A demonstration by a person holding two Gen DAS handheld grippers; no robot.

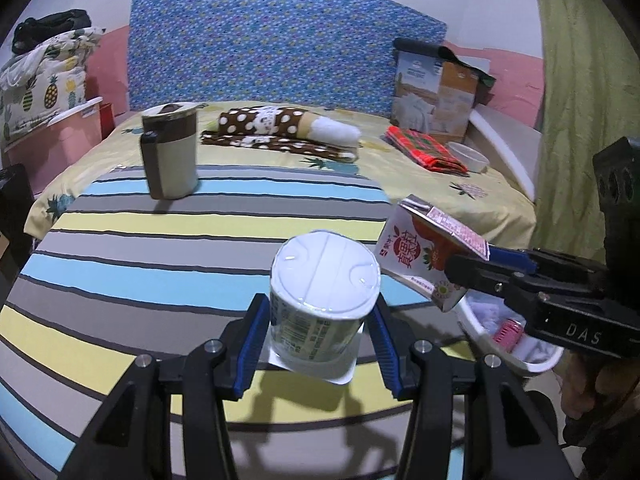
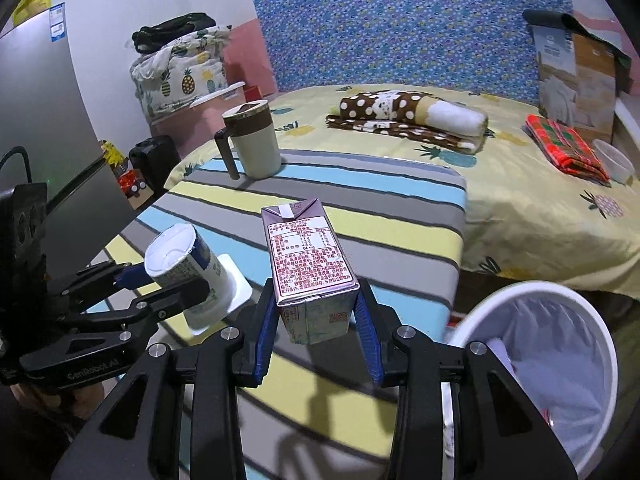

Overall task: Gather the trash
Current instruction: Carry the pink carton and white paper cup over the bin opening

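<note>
While the left gripper point(image 1: 316, 354) pinches the cup point(image 1: 322, 300) and the right gripper point(image 2: 316, 320) pinches the carton point(image 2: 310, 272) left of the bin point(image 2: 532, 300), both above the table point(image 1: 160, 256), an early release would miss the bin.

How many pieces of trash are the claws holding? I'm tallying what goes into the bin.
2. A yogurt cup in the left claw and a drink carton in the right claw, both above the striped table.
</note>
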